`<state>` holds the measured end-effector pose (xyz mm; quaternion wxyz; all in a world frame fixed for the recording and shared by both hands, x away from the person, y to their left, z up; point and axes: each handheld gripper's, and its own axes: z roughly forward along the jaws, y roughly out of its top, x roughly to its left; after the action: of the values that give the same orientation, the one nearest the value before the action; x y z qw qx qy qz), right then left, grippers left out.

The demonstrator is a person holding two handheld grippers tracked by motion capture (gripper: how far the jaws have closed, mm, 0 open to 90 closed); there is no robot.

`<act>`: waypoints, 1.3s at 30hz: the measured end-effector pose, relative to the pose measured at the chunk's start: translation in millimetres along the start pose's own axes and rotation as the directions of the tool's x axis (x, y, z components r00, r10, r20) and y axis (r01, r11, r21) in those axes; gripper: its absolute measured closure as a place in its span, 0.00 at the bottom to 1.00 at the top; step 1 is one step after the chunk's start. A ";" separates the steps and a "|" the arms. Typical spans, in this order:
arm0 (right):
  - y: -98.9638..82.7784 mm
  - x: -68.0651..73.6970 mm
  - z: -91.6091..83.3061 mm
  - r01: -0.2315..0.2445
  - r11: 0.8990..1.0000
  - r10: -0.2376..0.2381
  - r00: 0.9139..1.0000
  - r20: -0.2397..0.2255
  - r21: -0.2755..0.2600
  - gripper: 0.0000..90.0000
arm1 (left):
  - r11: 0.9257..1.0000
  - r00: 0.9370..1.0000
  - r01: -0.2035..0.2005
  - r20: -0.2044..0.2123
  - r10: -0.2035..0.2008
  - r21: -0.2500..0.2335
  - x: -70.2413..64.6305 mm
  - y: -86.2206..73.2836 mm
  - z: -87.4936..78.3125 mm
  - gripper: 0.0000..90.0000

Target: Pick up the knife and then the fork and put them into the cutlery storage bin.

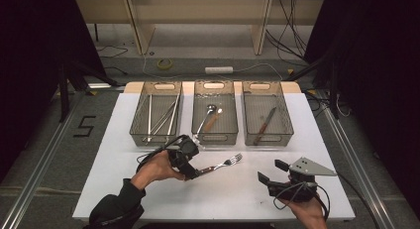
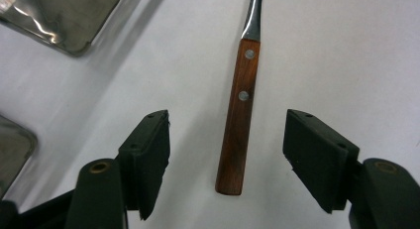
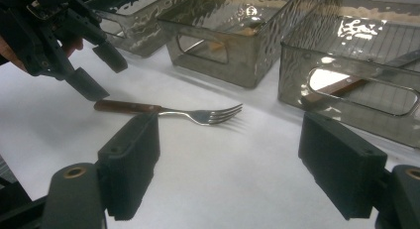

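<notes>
**Left hand-held gripper poised over fork handle, jaws spread**

Left hand-held gripper (image 1: 192, 168): released, jaws wide, one either side of the wooden handle, neither touching it in the left gripper view. Aligned along the handle's length, near its butt end; reads as a set-up for a pinch across the width, probably chosen because the wood offers flat, thick sides and better purchase than the thin steel neck. Tilted down toward the bench (image 1: 124, 154) from the left.

Right hand-held gripper (image 1: 270, 175): also released, nothing between the jaws. Held low near the bench's front right corner, well apart from the fork, pointed toward it. Looks parked, out of the left one's way.

Fork (image 1: 223, 164): flat on the bench, just in front of the middle bin, handle toward the left hand-held gripper, tines pointing right and away. Brown wooden handle with two pale rivets (image 2: 245, 75), narrow bright steel neck, four curved tines, casting a soft shadow on the white surface.

Beyond: three clear bins in a row at the back. Left bin (image 1: 136, 115) holds long thin metal pieces, type unclear. Middle bin (image 1: 235, 121) holds a spoon (image 1: 207, 116). Right bin (image 1: 288, 121) holds a knife (image 1: 265, 125) with a similar wooden handle. Sorting by type seems likely; destination for the fork uncertain.
</notes>
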<state>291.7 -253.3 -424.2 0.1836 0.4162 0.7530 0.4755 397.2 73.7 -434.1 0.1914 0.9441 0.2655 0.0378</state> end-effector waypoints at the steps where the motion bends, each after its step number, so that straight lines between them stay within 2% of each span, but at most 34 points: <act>1: -0.2 0.2 0.2 -0.001 1.000 0.001 1.000 -0.001 0.002 0.28 | 1.000 1.000 -0.005 -0.001 0.005 0.005 0.3 -0.3 0.6 0.39; 18: -0.1 0.6 0.9 -0.006 1.000 0.006 1.000 -0.005 0.006 0.28 | 0.997 0.998 -0.063 0.026 0.061 0.050 -4.0 -2.2 16.0 0.58; 21: 0.0 0.5 0.8 -0.005 1.000 0.005 1.000 -0.005 0.005 0.28 | 0.997 0.998 -0.051 0.026 0.049 0.054 -5.4 -3.0 19.9 0.63; 26: 0.0 0.1 0.4 -0.004 1.000 0.004 1.000 -0.006 0.002 0.28 | 0.997 0.998 -0.054 0.028 0.052 0.063 -3.5 -4.1 23.0 0.68; 39: 0.4 1.3 0.8 0.000 1.000 0.000 1.000 -0.008 0.005 0.28 | 0.993 0.996 -0.084 0.018 0.083 0.078 -5.5 -5.1 27.6 0.76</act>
<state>291.7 -251.8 -424.1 0.1796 0.4150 0.7548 0.4751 394.8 65.4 -461.4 0.1541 0.9615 0.2258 0.0285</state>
